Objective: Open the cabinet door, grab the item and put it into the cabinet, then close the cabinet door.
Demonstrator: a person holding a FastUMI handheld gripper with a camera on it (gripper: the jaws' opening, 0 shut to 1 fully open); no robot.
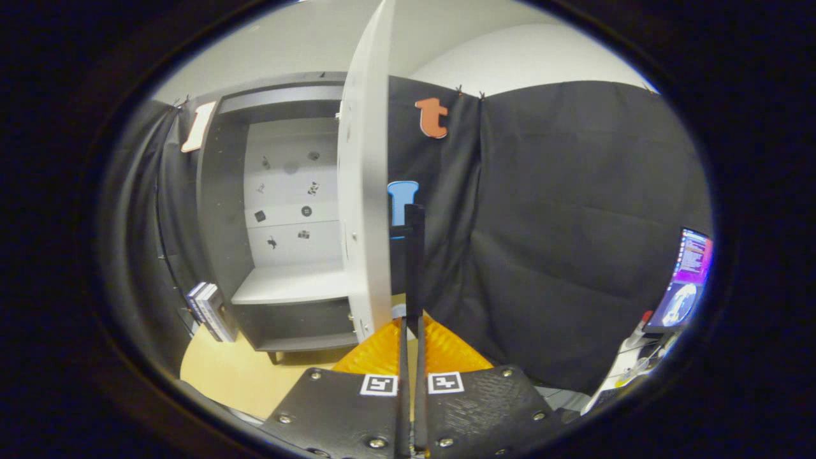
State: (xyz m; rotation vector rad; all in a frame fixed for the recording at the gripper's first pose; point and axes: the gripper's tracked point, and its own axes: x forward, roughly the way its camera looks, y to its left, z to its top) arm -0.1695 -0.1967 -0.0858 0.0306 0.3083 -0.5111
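Cabinet [287, 210] centre-left of frame, door [364, 191] swung open edge-on; small stickers on back panel, unreadable. Books [209, 311] lower left. Gripper [413, 220] fingers pressed together, gripping nothing.

Pale wooden table [223, 376], grey cabinet [280, 210] standing on it, perhaps books [209, 311] leaning beside it

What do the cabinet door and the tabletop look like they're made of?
Cabinet door: likely painted or laminated board, smooth, matte, pale grey, thin flat edge. Tabletop: light wood-look laminate or veneer, smooth, yellowish; no clear grain visible. The gripper is shut, empty, beside the open door's edge.
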